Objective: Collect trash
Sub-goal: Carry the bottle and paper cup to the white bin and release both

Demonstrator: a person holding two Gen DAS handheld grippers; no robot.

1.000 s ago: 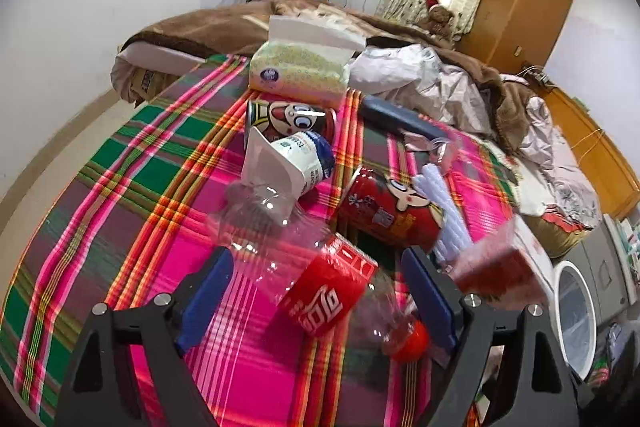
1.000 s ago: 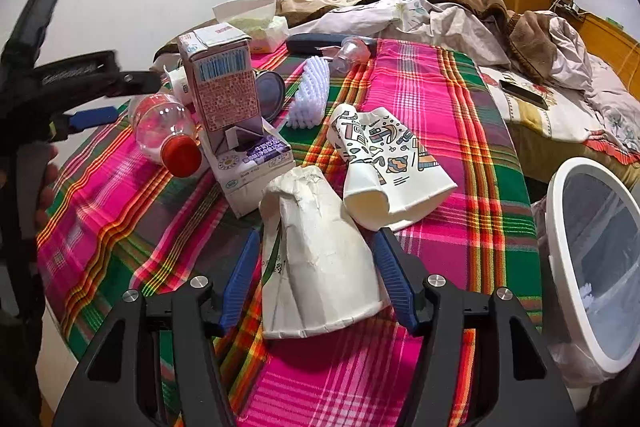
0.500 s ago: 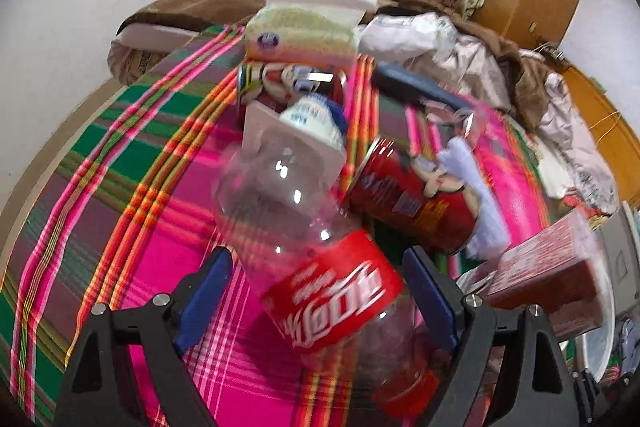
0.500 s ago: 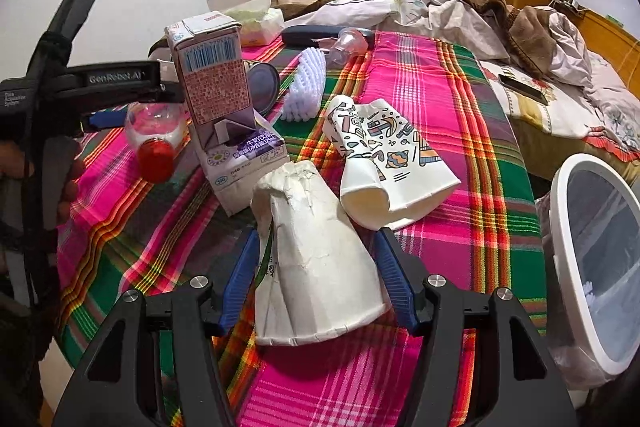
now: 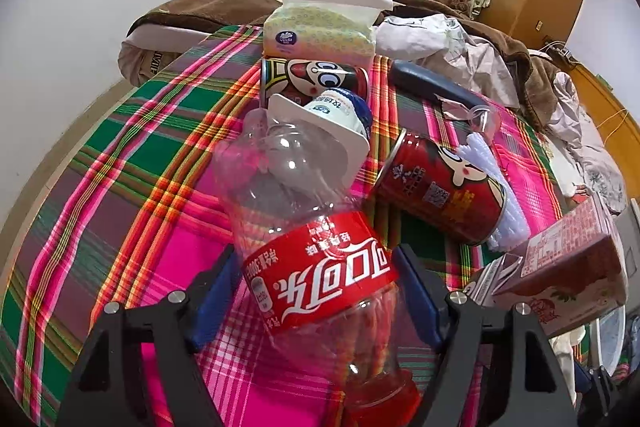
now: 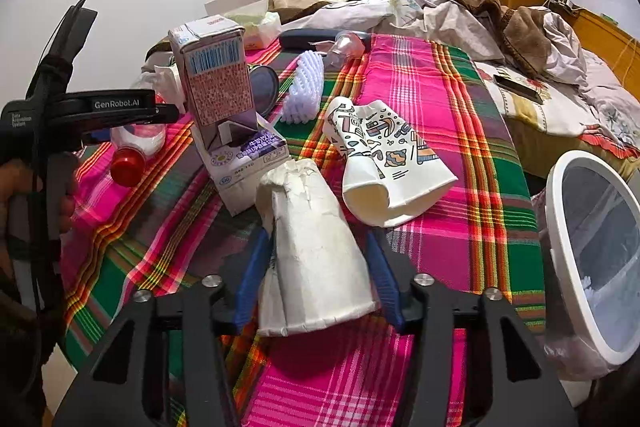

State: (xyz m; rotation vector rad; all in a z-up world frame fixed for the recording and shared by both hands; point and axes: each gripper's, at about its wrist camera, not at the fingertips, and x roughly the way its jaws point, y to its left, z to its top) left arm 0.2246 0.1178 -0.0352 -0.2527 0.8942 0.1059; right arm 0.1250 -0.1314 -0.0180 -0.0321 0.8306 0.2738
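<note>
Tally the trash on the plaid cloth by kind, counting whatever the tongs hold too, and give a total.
Plastic bottles: 1, the cola bottle in the left tongs.
Paper cups: 2, the white cup in the right tongs and the patterned cup.
Drink cans: 2, a red can and a cartoon can.
Cartons: 1, the milk carton.
Yogurt tubs: 1, the yogurt tub.
Total: 7

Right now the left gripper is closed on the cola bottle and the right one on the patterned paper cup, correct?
Not quite. The right gripper holds the plain white crumpled cup; the patterned paper cup lies free beyond it, as the right wrist view shows. The left gripper is indeed on the cola bottle.
</note>
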